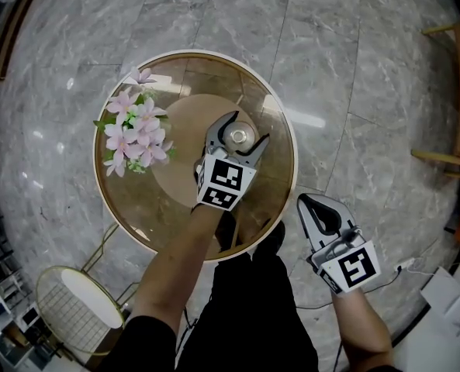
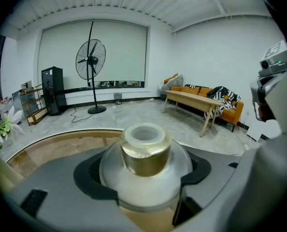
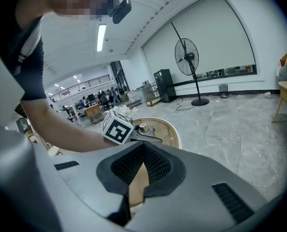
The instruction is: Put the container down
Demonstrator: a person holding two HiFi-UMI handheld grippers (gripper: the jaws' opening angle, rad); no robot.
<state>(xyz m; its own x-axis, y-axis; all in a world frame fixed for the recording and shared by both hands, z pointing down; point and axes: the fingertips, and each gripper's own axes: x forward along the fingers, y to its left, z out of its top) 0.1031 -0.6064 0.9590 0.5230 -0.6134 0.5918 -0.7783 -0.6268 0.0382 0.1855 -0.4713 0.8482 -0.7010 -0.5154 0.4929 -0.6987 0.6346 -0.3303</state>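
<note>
A clear glass container (image 1: 239,136) with a gold collar (image 2: 145,151) sits between the jaws of my left gripper (image 1: 241,132), which is shut on its round body (image 2: 143,182). It is held over the middle of the round glass table (image 1: 280,180). Whether its base touches the glass I cannot tell. My right gripper (image 1: 315,208) hangs off the table's right edge, over the floor, jaws shut with nothing in them (image 3: 136,178). In the right gripper view the left gripper's marker cube (image 3: 117,128) and the container (image 3: 143,127) show above the table (image 3: 171,132).
A bunch of pink flowers (image 1: 134,132) stands on the table's left side, close to the left gripper. A wire-mesh stool (image 1: 78,304) is at lower left, a wooden chair (image 1: 456,99) at right. A standing fan (image 2: 91,57) and a wooden bench table (image 2: 194,100) lie beyond.
</note>
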